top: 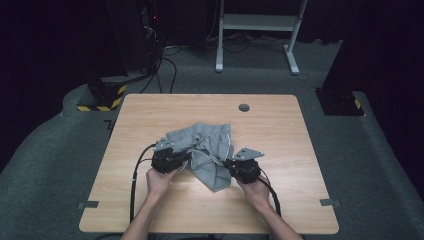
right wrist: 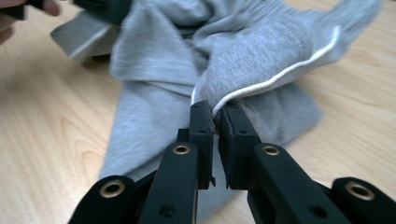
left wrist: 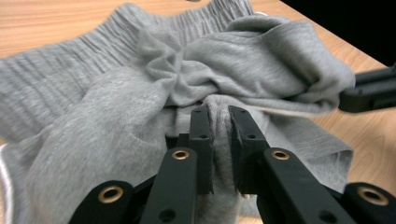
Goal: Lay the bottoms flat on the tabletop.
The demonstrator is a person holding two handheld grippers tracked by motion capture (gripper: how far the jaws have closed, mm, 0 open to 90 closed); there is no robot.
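Observation:
A pair of grey shorts (top: 205, 150) lies crumpled in the middle of the wooden table (top: 280, 130), its ribbed waistband (left wrist: 70, 74) toward the far side. My left gripper (top: 186, 159) is at the garment's left side, shut on a fold of the grey shorts (left wrist: 219, 140) that runs between its jaws. My right gripper (top: 229, 164) is at the garment's right side, shut on the white-piped hem (right wrist: 261, 84) of the shorts (right wrist: 163, 60). The right gripper's black jaws (left wrist: 373, 88) also show in the left gripper view, at the cloth's far right.
A round grey grommet (top: 244, 107) sits in the tabletop near its far edge. A white frame (top: 257, 22) and black equipment with cables (top: 150, 55) stand on the floor beyond. Bare wood surrounds the shorts.

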